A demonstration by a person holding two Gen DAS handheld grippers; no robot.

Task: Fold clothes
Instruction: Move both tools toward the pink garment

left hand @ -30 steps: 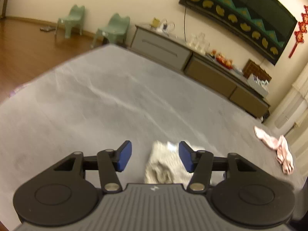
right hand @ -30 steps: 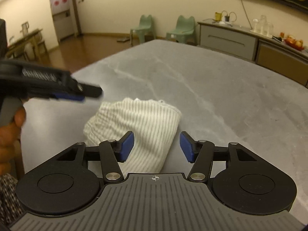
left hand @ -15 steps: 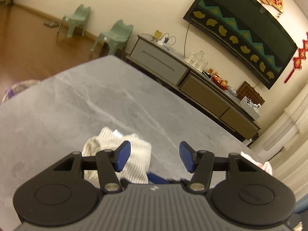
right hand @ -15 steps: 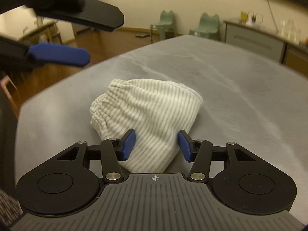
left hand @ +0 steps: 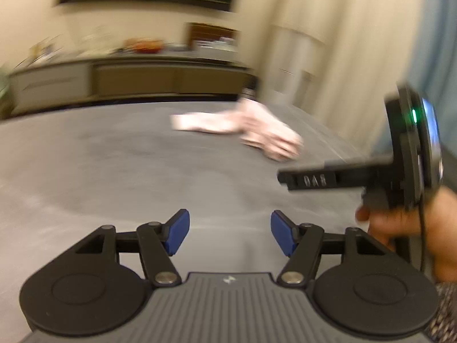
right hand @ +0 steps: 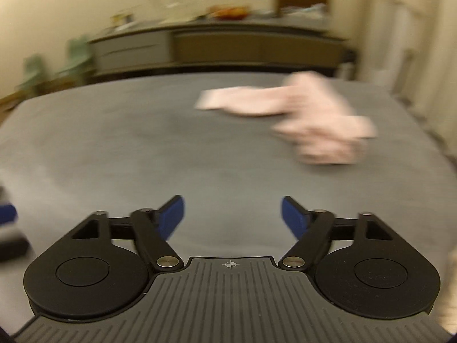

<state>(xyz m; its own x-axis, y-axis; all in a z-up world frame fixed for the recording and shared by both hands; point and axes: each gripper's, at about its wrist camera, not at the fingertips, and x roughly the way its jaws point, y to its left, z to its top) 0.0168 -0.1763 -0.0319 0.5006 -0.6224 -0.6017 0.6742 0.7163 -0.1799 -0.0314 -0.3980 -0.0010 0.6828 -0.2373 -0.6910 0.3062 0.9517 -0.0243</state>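
Note:
A crumpled pale pink garment [left hand: 245,127] [right hand: 311,117] lies on the grey table [left hand: 120,177] [right hand: 142,148], toward its far right side, blurred by motion in both views. My left gripper [left hand: 230,233] is open over bare tabletop, well short of the garment. My right gripper [right hand: 232,215] is open too, with nothing between its blue pads [right hand: 292,218]. The left wrist view shows the right gripper's body side-on [left hand: 400,154], held by a hand [left hand: 414,228] at the right edge. The folded white striped garment is out of view.
A long low sideboard [right hand: 228,45] with items on top runs along the far wall behind the table. Two green chairs [right hand: 57,63] stand at the left. Pale curtains [left hand: 328,57] hang at the right. A dark object with a blue part [right hand: 8,228] shows at the right wrist view's left edge.
Both grippers have swung right, away from the folded white striped garment, which has left view. The pink garment now lies ahead of both. Both views are motion-blurred.

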